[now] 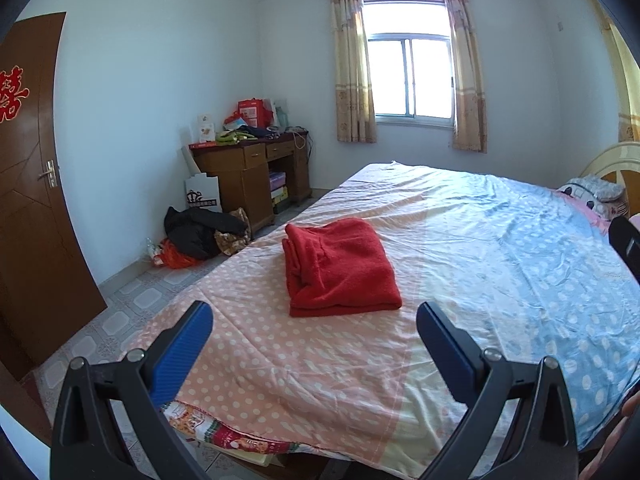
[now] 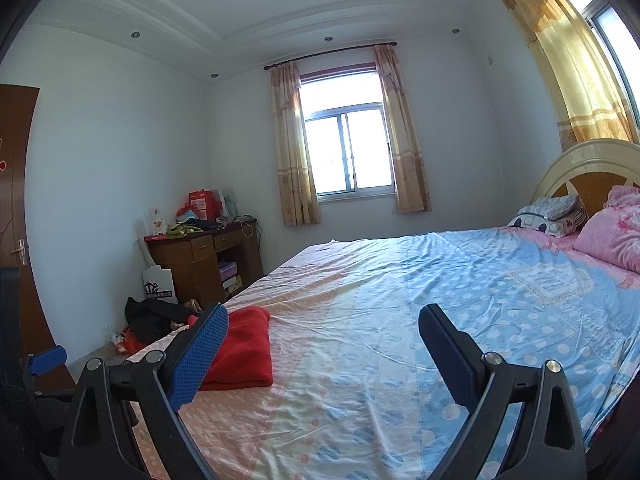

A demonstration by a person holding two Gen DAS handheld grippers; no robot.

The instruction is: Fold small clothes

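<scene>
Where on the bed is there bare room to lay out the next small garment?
Widest free patch: the blue dotted half of the sheet, bordered by the folded red garment on the pink side and the pillows at the headboard. The pink strip between the garment and the near bed edge is also bare. Both grippers hang open, empty.

red garment (image 2: 240, 344) left part hidden | door (image 1: 28, 184) cut off

Red garment (image 1: 340, 266); bedsheet (image 1: 500, 240) pink and blue, white polka dots; blue fingertips (image 1: 184, 354).
</scene>
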